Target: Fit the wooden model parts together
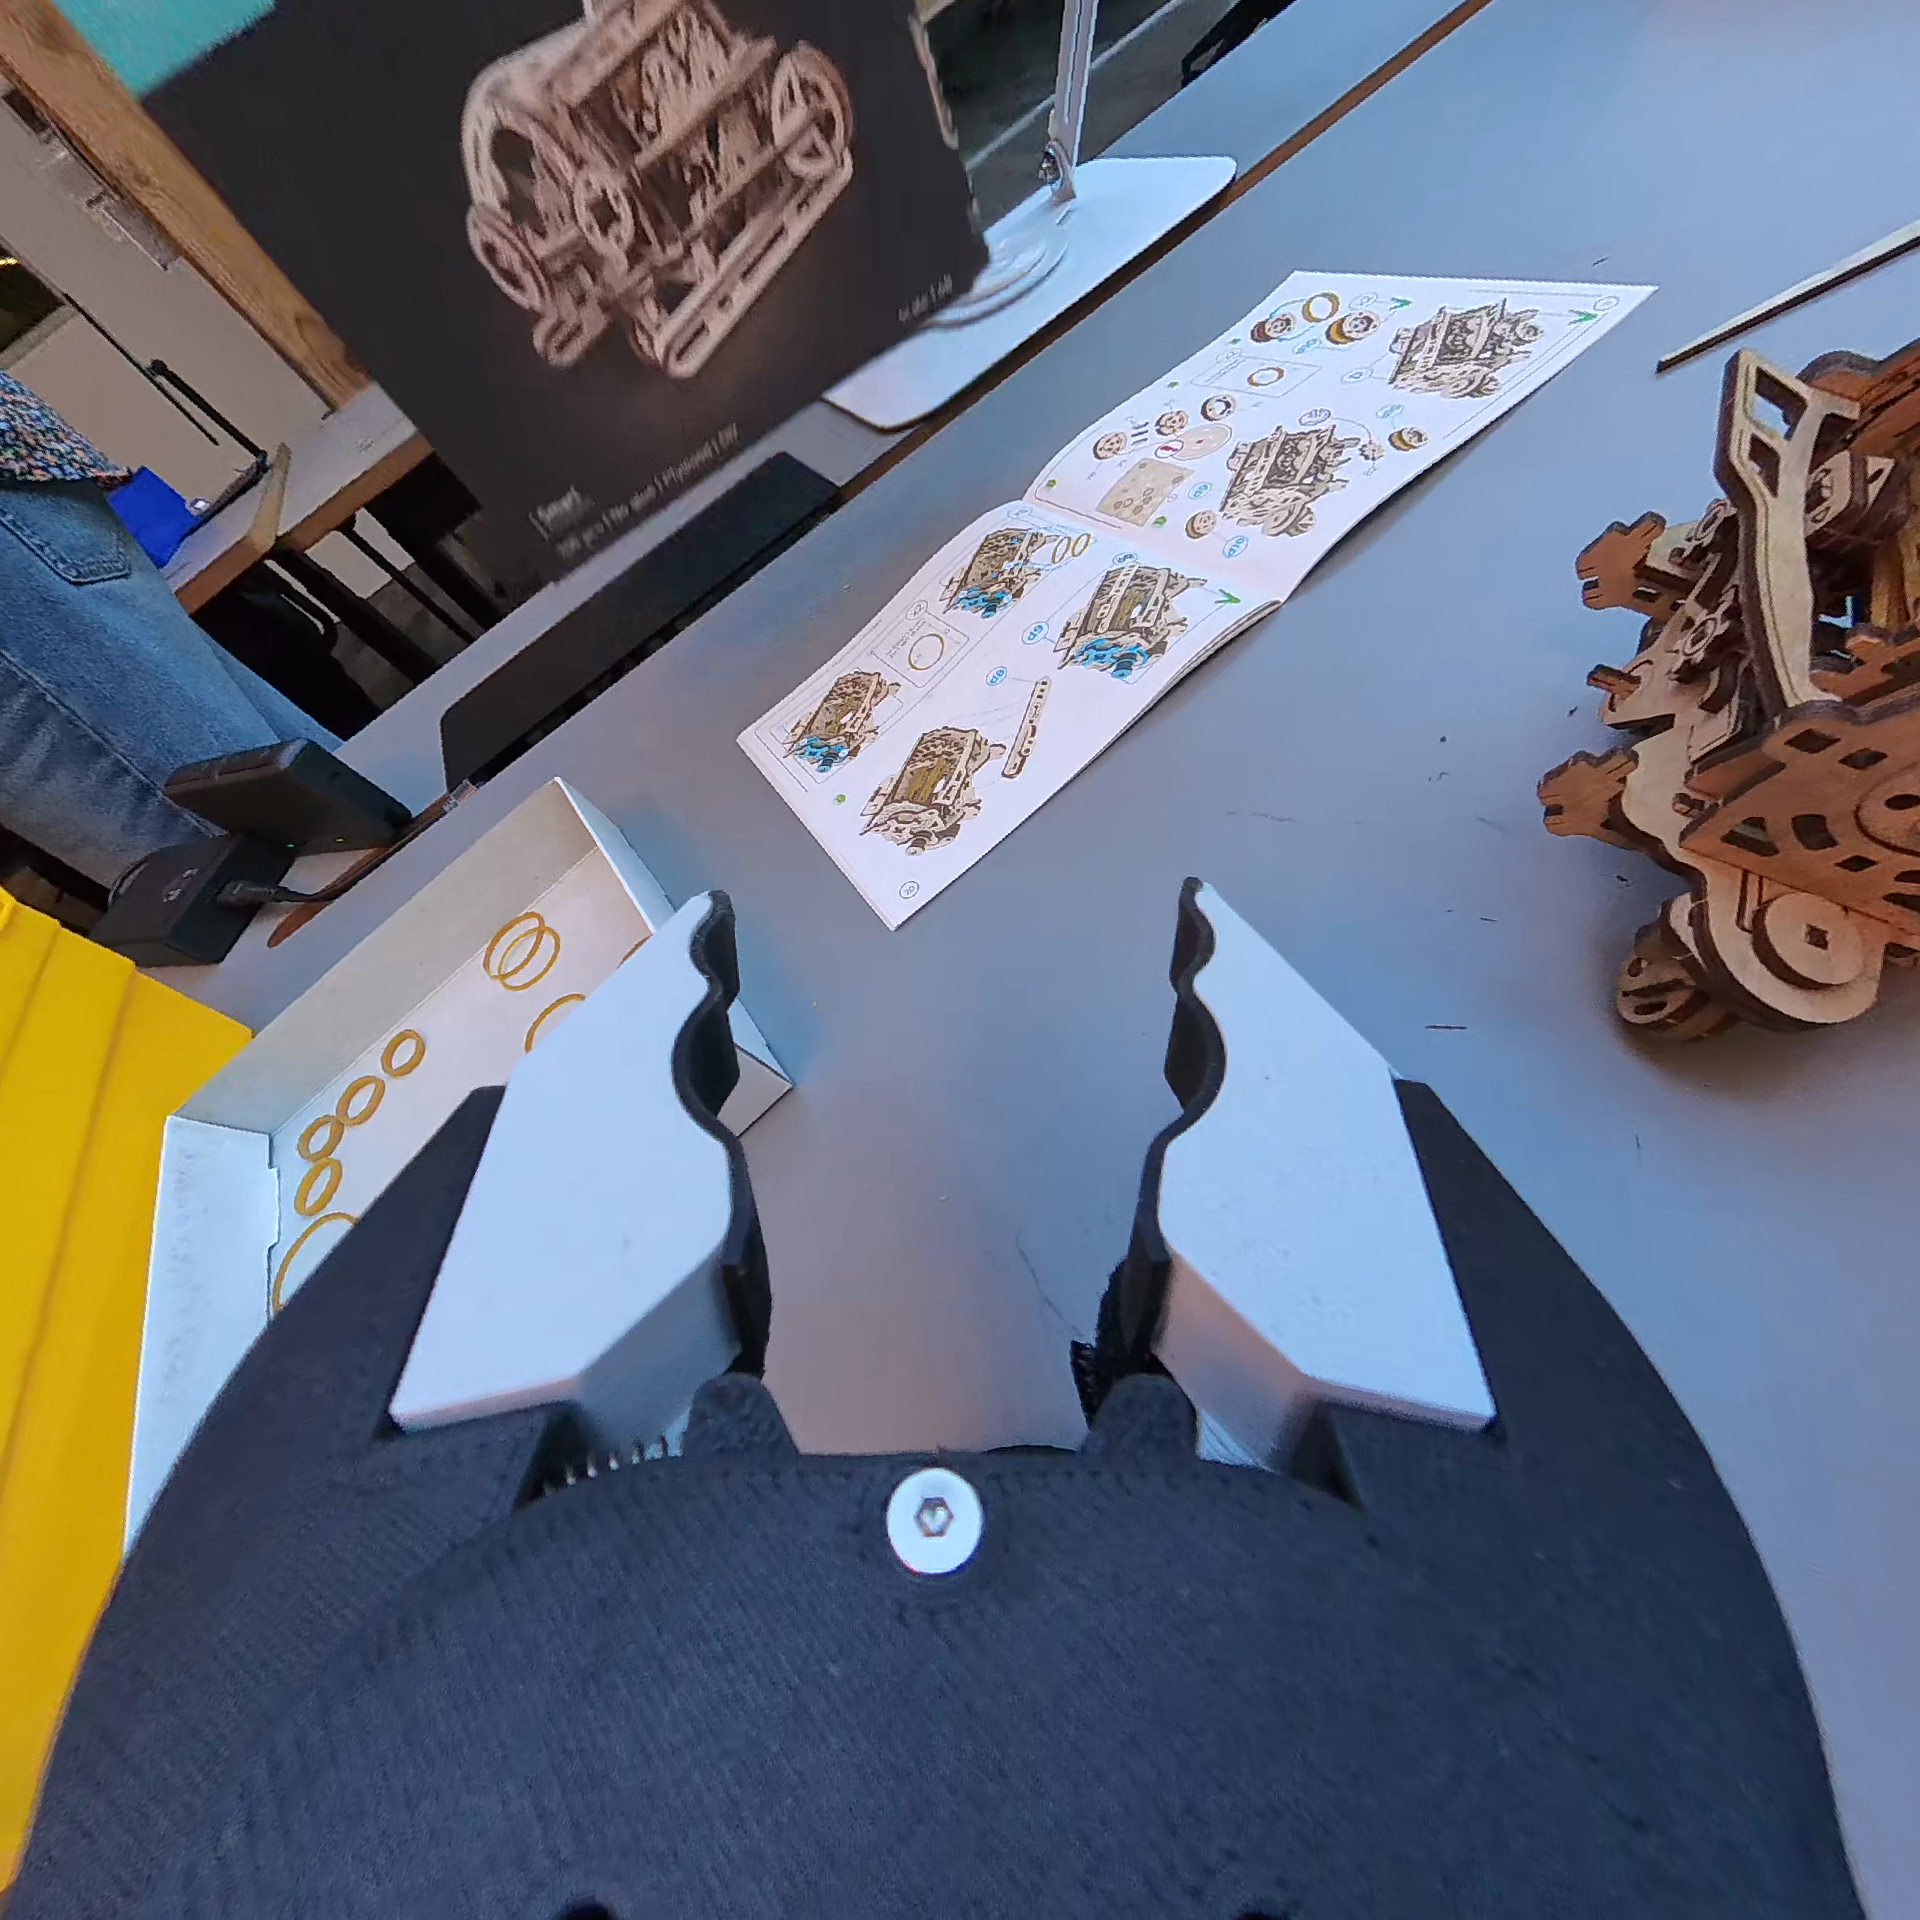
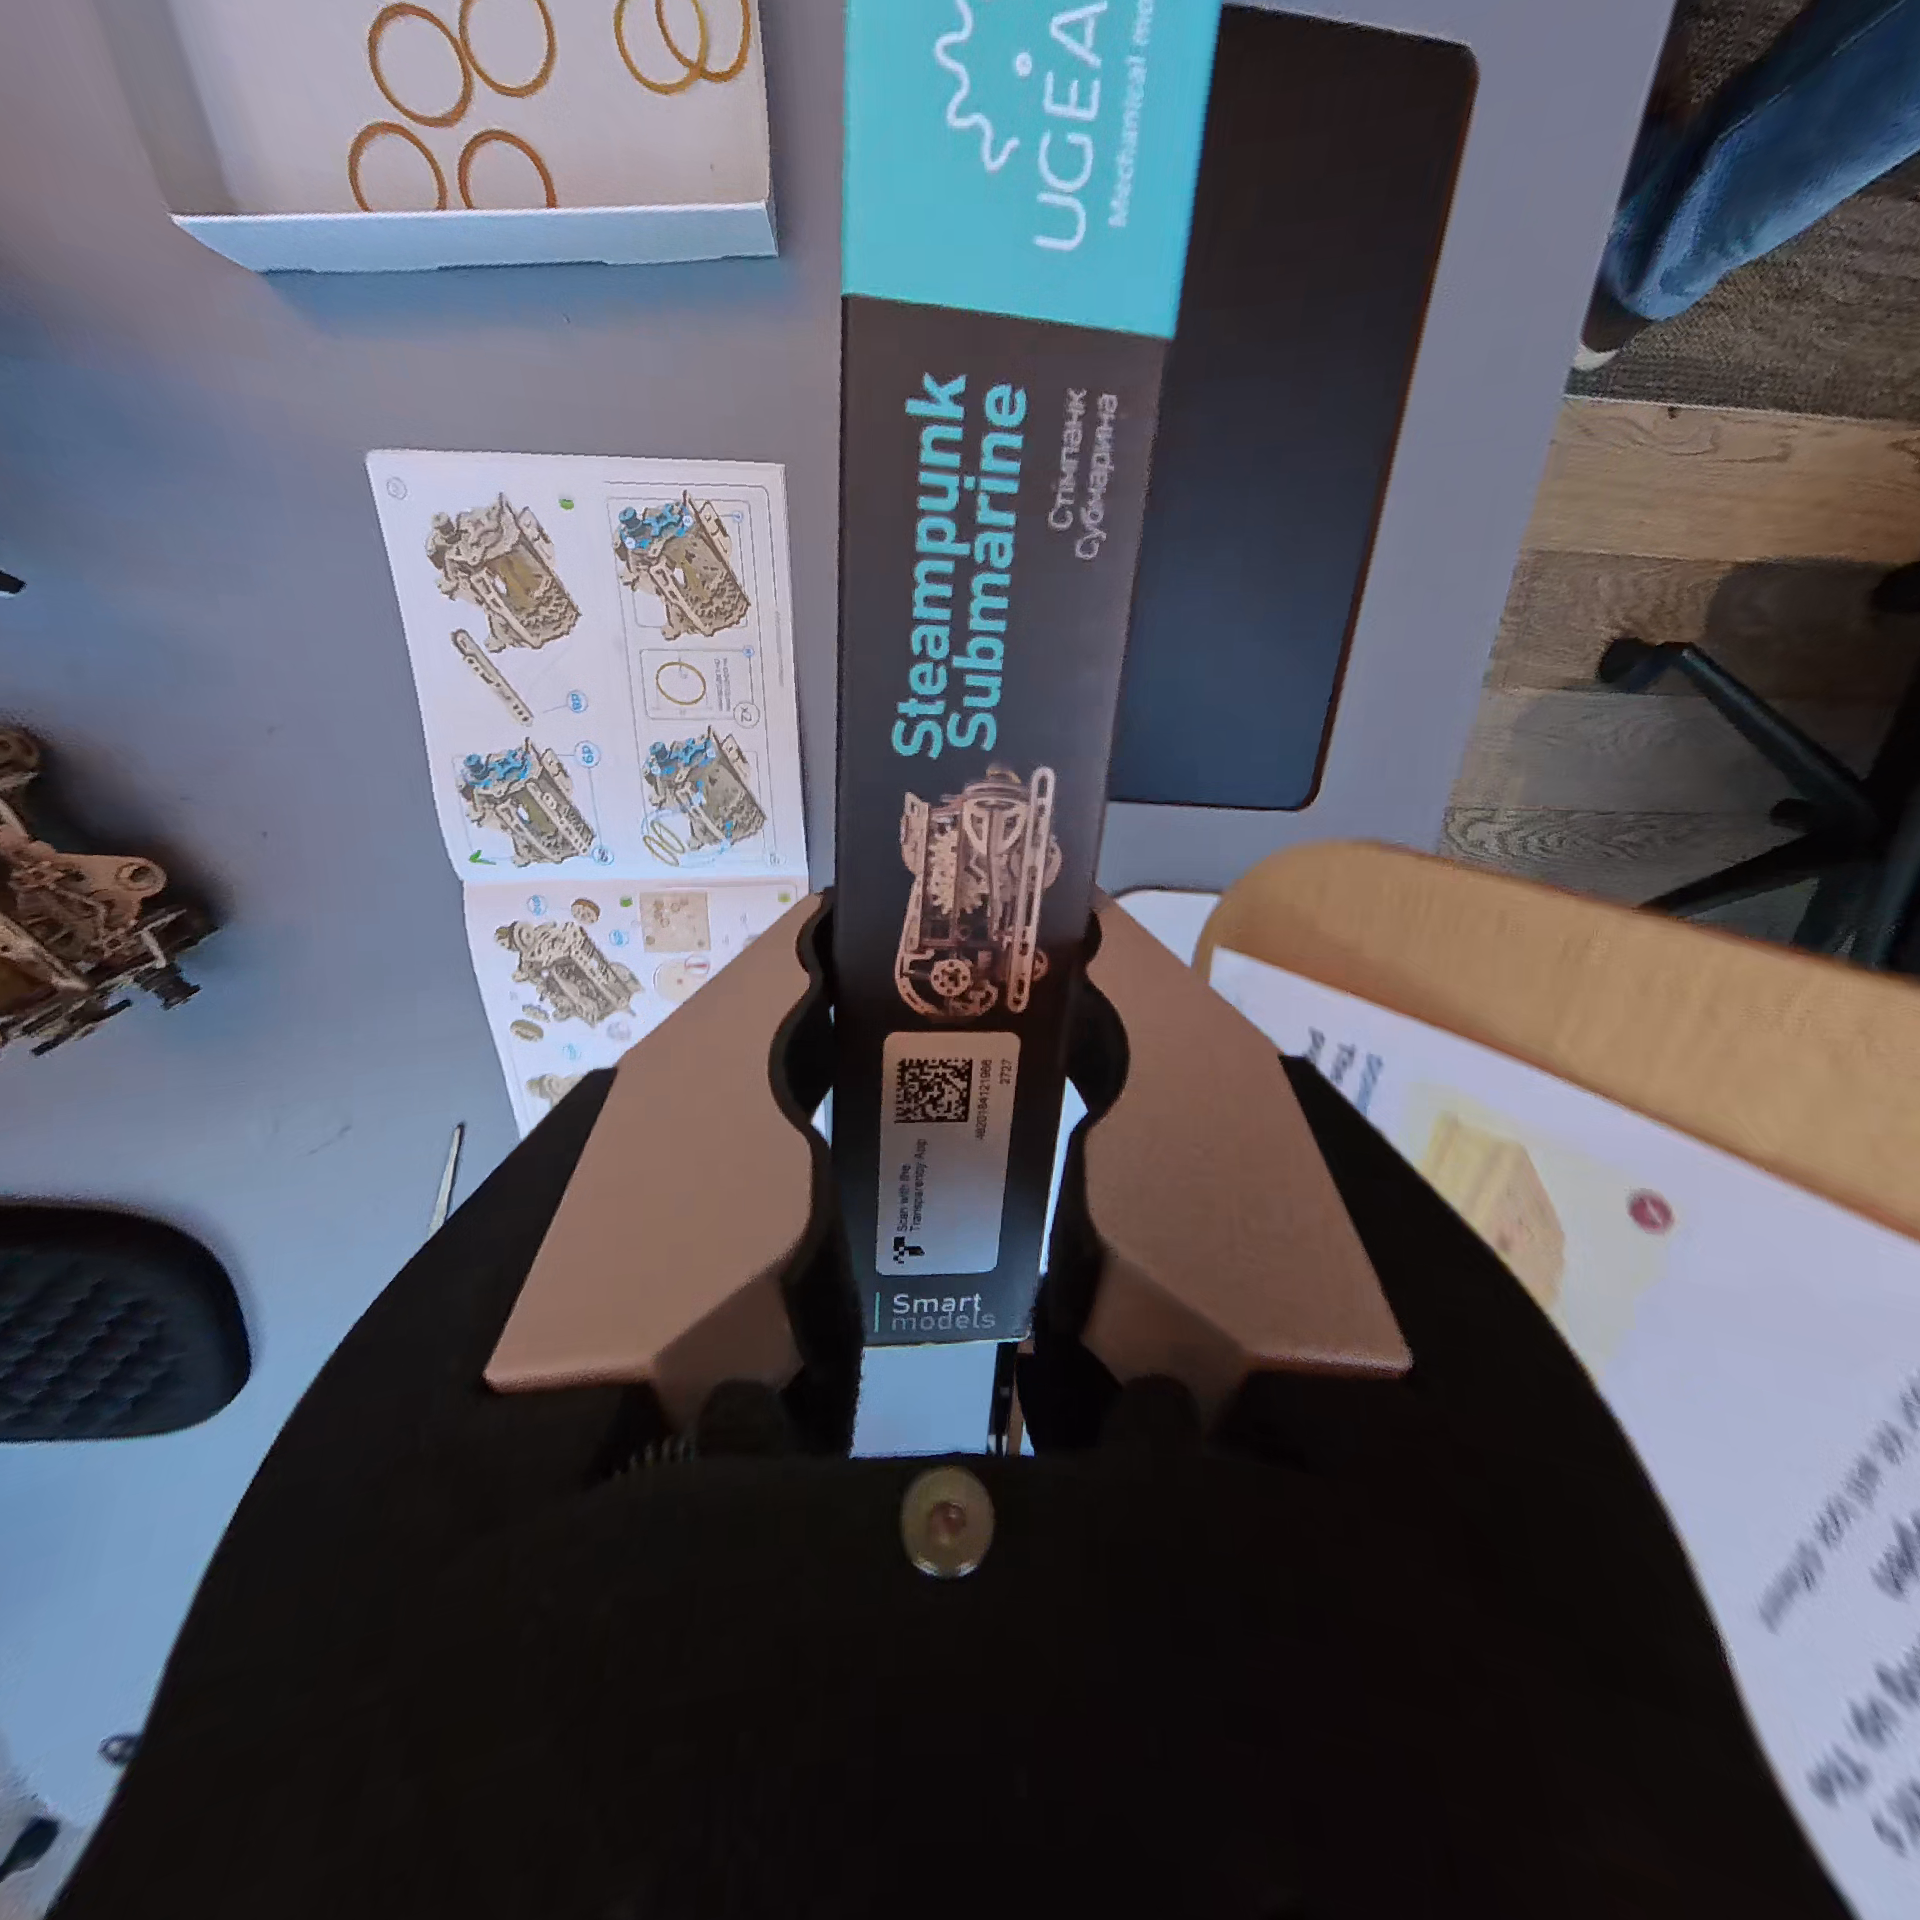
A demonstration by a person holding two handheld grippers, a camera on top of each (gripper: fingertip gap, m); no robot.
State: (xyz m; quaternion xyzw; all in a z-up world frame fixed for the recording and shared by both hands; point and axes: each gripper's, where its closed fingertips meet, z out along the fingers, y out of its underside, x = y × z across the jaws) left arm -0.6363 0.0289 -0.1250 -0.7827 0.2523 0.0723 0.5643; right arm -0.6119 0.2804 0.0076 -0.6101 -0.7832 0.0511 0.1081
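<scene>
Above the grey bench (image 1: 1299, 831), left gripper (image 1: 951, 914) spread and empty, right gripper (image 2: 961, 914) pinching the kit box (image 2: 977, 623) edge-on, wooden model (image 1: 1787, 727) at right, white tray (image 1: 223, 1226) holding rubber bands (image 1: 358, 1101).

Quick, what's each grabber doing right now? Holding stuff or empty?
Left gripper: open and empty, above the grey table.
Right gripper: shut on the model kit box, gripping its narrow side.

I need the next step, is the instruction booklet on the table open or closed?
Open. The instruction booklet lies spread flat on the grey table, two illustrated pages showing either side of its centre fold.
</scene>
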